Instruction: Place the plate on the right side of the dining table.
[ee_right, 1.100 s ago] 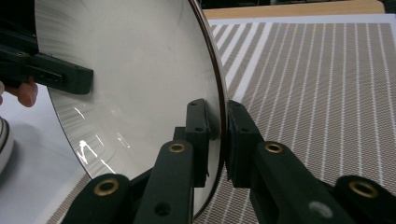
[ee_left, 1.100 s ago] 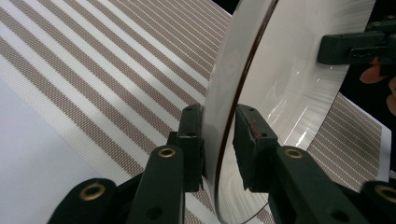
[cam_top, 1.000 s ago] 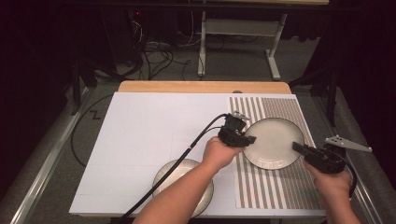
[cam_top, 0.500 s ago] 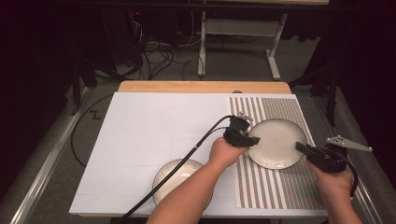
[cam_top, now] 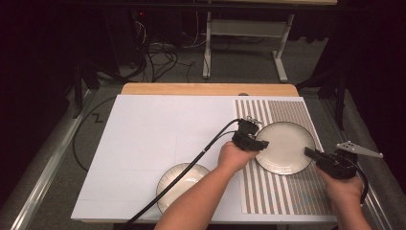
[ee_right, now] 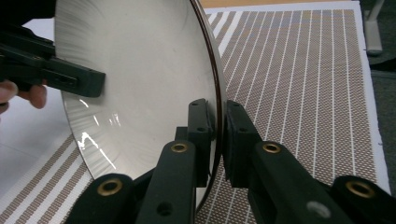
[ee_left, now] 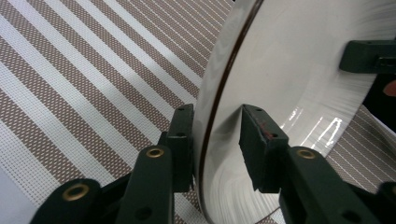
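Plate (cam_top: pixel 286 146) on the striped placemat (cam_top: pixel 282 191), right side of the table (cam_top: pixel 143 129), and I have it from both sides. My left gripper (cam_top: pixel 256 143) straddles the plate's left rim; in the left gripper view (ee_left: pixel 217 140) one jaw sits against the underside, the other stands a little off the glossy inner face, so narrow around the rim, not clamped as far as I can tell. My right gripper (cam_top: pixel 311 153) is at the right rim; in the right gripper view (ee_right: pixel 217 135) both jaws press the edge between them, pinched on the plate (ee_right: pixel 140 79). A second plate (cam_top: pixel 182 184) lies near the front edge, partly under my left forearm, well apart from this one. Step in hand, as I judge it: a two-handed lift or shift of the plate. To do it well: close the left jaws fully before raising, since glazed ceramic is slick and a one-sided hold would let it pivot. Keep both grippers level, raise together, same pace. Bite far enough over the rim lip, not just the edge. Don't pull the hands apart or the rim slides out. Watch the left cable (cam_top: pixel 191 163) crossing the second plate.
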Demonstrator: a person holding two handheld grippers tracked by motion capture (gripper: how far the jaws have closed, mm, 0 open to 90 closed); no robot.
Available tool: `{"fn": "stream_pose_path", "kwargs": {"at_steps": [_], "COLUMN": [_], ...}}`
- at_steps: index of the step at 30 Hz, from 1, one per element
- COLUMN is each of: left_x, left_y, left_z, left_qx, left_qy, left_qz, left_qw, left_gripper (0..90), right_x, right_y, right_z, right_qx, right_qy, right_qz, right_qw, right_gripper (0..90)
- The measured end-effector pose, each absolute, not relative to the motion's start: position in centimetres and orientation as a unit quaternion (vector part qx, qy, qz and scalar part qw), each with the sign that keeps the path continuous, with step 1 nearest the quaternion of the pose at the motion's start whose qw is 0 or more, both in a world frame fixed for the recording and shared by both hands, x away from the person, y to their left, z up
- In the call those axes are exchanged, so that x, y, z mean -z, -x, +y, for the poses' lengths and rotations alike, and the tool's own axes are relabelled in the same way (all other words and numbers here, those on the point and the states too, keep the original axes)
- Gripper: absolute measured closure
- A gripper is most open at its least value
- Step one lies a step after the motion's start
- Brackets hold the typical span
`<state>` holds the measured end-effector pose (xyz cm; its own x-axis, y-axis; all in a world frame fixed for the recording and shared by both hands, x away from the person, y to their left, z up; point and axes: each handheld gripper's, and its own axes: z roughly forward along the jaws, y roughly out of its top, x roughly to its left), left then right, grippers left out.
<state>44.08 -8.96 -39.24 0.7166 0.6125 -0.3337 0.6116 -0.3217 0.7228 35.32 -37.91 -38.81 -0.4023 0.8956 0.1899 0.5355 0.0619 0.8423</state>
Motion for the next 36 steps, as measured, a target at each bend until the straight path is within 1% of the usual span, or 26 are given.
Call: {"fn": "stream_pose_path", "kwargs": {"at_steps": [1,5,7,8,14,18,22,24,26,33,36], "left_x": [39.2,38.6,38.2,38.1,37.0,36.4,35.8,35.4,35.1,34.9,35.0], "left_y": [-44.1,-43.6,-43.3,-43.2,-41.9,-40.8,-39.4,-38.8,-38.2,-36.3,-35.4], "left_z": [-9.0,-8.9,-8.4,-8.0,-5.3,-3.2,-0.8,0.5,1.9,6.9,9.2], "left_qx": [-0.006,-0.047,-0.057,-0.052,-0.051,-0.049,-0.063,-0.074,-0.079,-0.098,-0.109], "left_qy": [-0.812,-0.812,-0.812,-0.809,-0.808,-0.802,-0.801,-0.799,-0.796,-0.78,-0.772], "left_qz": [0.379,0.372,0.366,0.366,0.341,0.334,0.324,0.322,0.324,0.332,0.337], "left_qw": [0.444,0.447,0.45,0.457,0.478,0.493,0.5,0.503,0.505,0.522,0.527], "left_gripper": [61.9,45.6,41.0,39.4,37.1,30.9,25.1,20.2,17.2,15.0,11.9], "right_x": [38.8,38.8,38.7,38.7,38.6,38.5,38.5,38.4,38.4,38.4,38.5], "right_y": [-35.3,-35.4,-35.6,-35.7,-36.1,-36.3,-36.4,-36.5,-36.5,-36.8,-37.0], "right_z": [-38.0,-38.0,-38.0,-37.9,-37.7,-37.6,-37.5,-37.5,-37.4,-37.2,-37.2], "right_qx": [-0.461,-0.458,-0.457,-0.455,-0.447,-0.438,-0.431,-0.429,-0.427,-0.417,-0.414], "right_qy": [-0.509,-0.509,-0.51,-0.512,-0.517,-0.521,-0.526,-0.528,-0.531,-0.536,-0.541], "right_qz": [0.701,0.702,0.702,0.702,0.705,0.707,0.707,0.707,0.707,0.707,0.706], "right_qw": [0.194,0.194,0.193,0.193,0.192,0.193,0.193,0.193,0.192,0.196,0.196], "right_gripper": [86.3,85.9,85.8,85.7,85.3,84.6,84.3,84.2,84.1,83.3,82.7]}}
